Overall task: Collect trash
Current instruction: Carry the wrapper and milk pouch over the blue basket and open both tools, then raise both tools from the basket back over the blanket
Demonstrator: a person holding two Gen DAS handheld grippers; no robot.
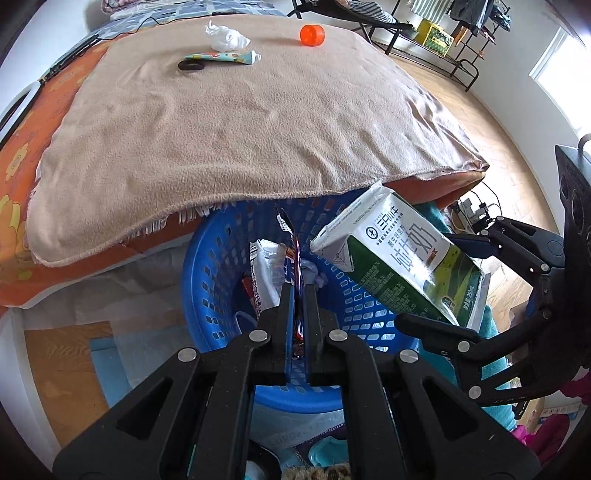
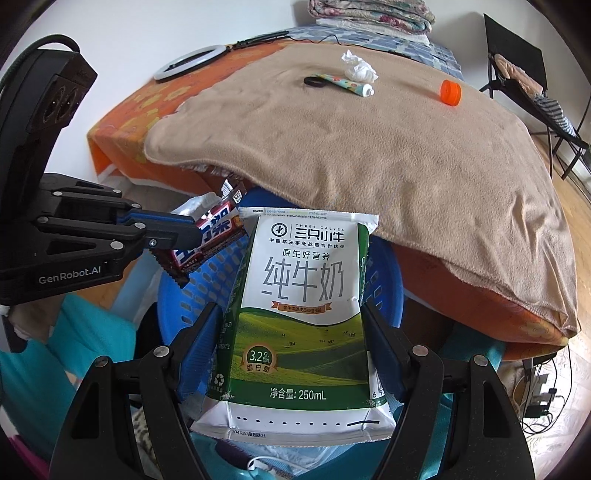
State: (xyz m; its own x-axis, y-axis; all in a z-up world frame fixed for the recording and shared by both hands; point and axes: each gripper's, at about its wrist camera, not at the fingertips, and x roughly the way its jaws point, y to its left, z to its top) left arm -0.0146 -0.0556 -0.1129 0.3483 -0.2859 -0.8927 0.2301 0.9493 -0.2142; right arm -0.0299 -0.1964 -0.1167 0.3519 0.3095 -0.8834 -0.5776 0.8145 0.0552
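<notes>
A bed (image 1: 55,122) is draped in a tan blanket (image 1: 240,122) — wood floor (image 1: 513,122) and white walls (image 2: 122,40) are lit by daylight.

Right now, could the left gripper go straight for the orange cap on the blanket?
Probably not yet: the left gripper is shut on a snack wrapper over the blue basket. The path across the blanket to the orange cap looks open.

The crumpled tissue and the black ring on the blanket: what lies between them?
A small patterned tube lies between the crumpled tissue and the black ring, clearest in the right wrist view.
</notes>
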